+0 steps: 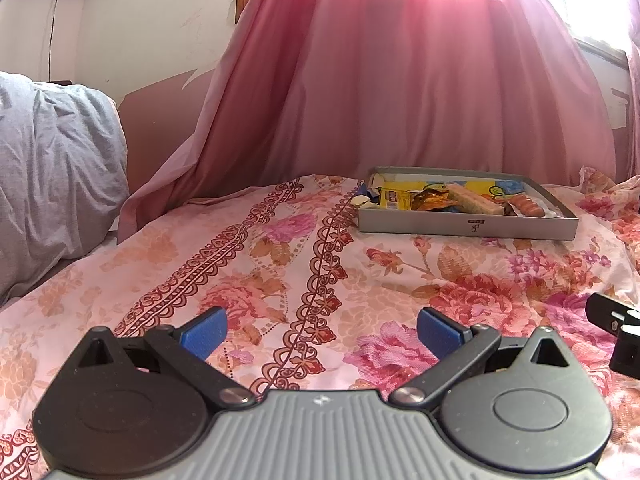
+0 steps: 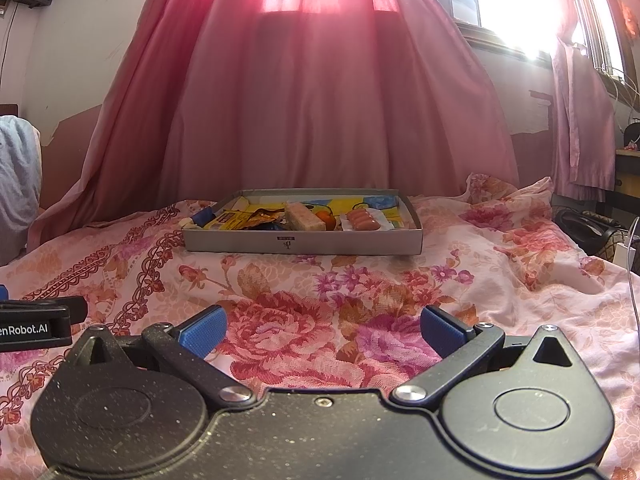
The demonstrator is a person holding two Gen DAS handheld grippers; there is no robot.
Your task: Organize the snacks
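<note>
Jaws spread and empty on both our left gripper (image 1: 322,334) and right gripper (image 2: 322,334), we hover low over the floral bed (image 2: 500,276), well short of the snack-filled grey tray (image 2: 304,242), which could tip on soft bedding if nudged.

A matt grey cardboard tray (image 2: 304,242) of glossy foil-wrapped snacks (image 2: 262,218) sits on a printed floral cloth bedsheet (image 2: 360,280); thin pink fabric curtains (image 2: 304,100) hang beyond, matt black plastic tongs (image 2: 322,334) with textured blue pads (image 2: 202,336) nearest.
</note>
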